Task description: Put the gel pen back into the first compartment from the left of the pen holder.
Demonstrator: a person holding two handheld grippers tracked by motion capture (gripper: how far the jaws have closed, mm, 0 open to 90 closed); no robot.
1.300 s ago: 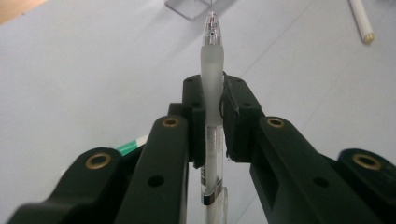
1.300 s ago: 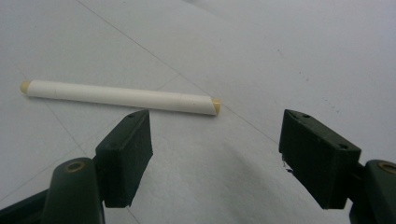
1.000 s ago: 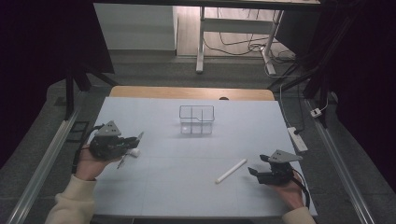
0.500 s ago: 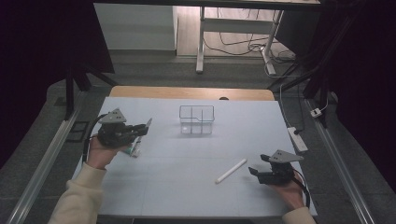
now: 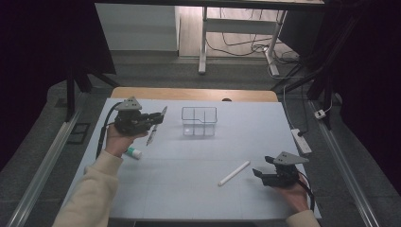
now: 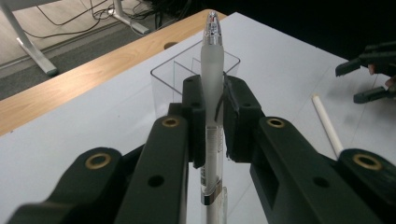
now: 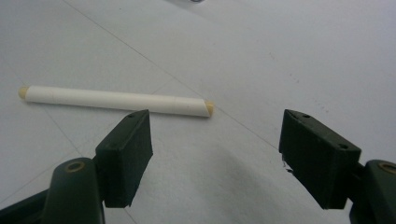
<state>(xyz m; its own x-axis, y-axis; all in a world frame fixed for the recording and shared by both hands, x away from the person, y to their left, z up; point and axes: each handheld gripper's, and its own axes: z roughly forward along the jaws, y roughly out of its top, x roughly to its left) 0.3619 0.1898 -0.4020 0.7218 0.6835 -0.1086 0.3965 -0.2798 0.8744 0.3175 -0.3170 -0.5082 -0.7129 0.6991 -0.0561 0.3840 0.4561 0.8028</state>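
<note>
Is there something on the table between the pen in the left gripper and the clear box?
Nothing visible. The left gripper holds the pen in the air, and only bare table lies between it and the clear box. The white stick lies off to the side, near the right gripper.

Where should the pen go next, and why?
Probably onward to above the clear box and tipped upright. The left gripper is shut on the pen, short of the box, whose top is open.
</note>
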